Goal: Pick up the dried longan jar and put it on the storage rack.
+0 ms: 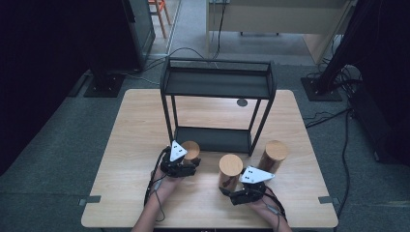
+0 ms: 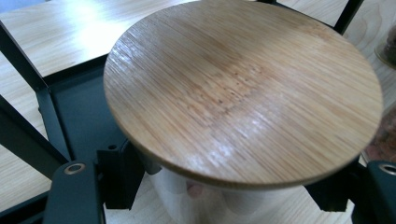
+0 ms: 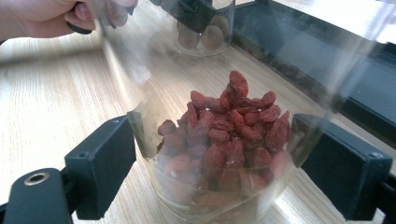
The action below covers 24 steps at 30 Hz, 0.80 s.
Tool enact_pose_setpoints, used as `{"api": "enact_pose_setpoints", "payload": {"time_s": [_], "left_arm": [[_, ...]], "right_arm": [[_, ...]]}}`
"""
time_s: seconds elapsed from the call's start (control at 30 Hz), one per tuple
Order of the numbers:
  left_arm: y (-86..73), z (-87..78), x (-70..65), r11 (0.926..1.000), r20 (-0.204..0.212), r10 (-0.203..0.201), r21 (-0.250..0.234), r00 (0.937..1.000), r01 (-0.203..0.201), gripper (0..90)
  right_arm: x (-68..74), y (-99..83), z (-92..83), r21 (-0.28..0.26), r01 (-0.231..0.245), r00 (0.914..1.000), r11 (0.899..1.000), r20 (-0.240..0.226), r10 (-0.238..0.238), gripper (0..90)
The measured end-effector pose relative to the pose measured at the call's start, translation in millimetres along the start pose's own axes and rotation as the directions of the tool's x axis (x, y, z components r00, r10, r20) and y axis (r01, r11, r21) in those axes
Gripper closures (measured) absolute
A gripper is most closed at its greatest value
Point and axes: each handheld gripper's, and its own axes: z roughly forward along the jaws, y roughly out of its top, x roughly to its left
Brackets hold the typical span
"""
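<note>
left gripper (image 1: 186, 162) has its jaws tight round a bamboo-lidded jar (image 1: 190, 151) at the rack's (image 1: 217, 84) foot; right gripper (image 1: 232, 186) clamps the middle jar (image 1: 230, 170), whose red dried berries (image 3: 224, 135) show in the right gripper view, hidden under its lid from above

You'll find nothing to read here: no lettering, label, brand, number or sign stands on any jar, lid, shelf or gripper.

Black grippers (image 1: 180, 166) with grey three-cornered plates, square black fingers (image 3: 100, 163), trailing cables.
</note>
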Motion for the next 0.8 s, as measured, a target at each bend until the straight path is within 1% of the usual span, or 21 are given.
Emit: {"api": "enact_pose_setpoints", "payload": {"time_s": [0.33,0.43,0.53,0.63,0.7,0.8], "left_arm": [[5.9,2.6,1.9,1.0,-0.015,0.008,0.003,0.9999,-0.008,26.3],[7.0,3.6,3.6,1.0,-0.008,-0.007,0.0,0.9999,0.007,26.3],[8.8,4.3,5.0,1.0,-0.02,-0.005,0.003,0.9998,0.005,26.3],[10.2,4.9,6.0,1.0,-0.029,-0.008,0.003,0.9996,0.008,26.3],[11.1,5.4,6.4,1.0,-0.035,-0.003,0.005,0.9994,0.003,26.3],[11.6,6.4,8.3,1.0,-0.032,-0.01,0.0,0.9994,0.01,26.3]], "right_arm": [[0.2,-0.1,-0.2,-0.002,0.003,1.0,1.0,-0.004,-0.003,13.3],[0.5,0.0,-0.1,0.0,0.004,1.0,1.0,-0.006,-0.004,13.3],[-0.5,0.0,-0.2,-0.001,-0.004,1.0,1.0,-0.007,0.004,13.2],[-0.4,0.0,-0.1,-0.001,-0.004,1.0,1.0,-0.007,0.004,13.3],[-0.4,0.0,-0.1,0.0,-0.004,1.0,1.0,-0.007,0.004,13.3],[-0.8,0.0,0.0,0.001,-0.008,1.0,1.0,-0.005,0.008,13.3]]}}
